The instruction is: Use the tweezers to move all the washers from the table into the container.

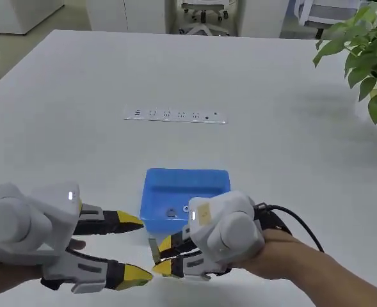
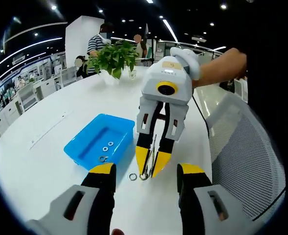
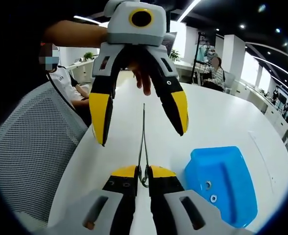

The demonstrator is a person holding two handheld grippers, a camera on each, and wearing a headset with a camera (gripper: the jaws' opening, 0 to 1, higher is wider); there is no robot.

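The blue container (image 1: 187, 182) sits mid-table near me, holding washers (image 1: 171, 213); in the left gripper view three washers (image 2: 106, 147) lie inside the container (image 2: 92, 139). A loose washer (image 2: 132, 176) lies on the table by the container's near corner. A second washer (image 2: 144, 176) sits right at the tweezers' tips. My right gripper (image 1: 162, 256) (image 2: 152, 164) (image 3: 144, 172) is shut on the thin metal tweezers (image 3: 143, 139) (image 2: 151, 149), which point down at the table. My left gripper (image 1: 134, 247) (image 2: 147, 170) (image 3: 140, 127) stands open opposite, holding nothing.
A flush socket strip (image 1: 175, 116) lies in the white table (image 1: 271, 128) beyond the container. A potted plant (image 1: 364, 57) stands at the far right edge. A mesh office chair (image 3: 31, 152) is beside the table, and people sit in the background.
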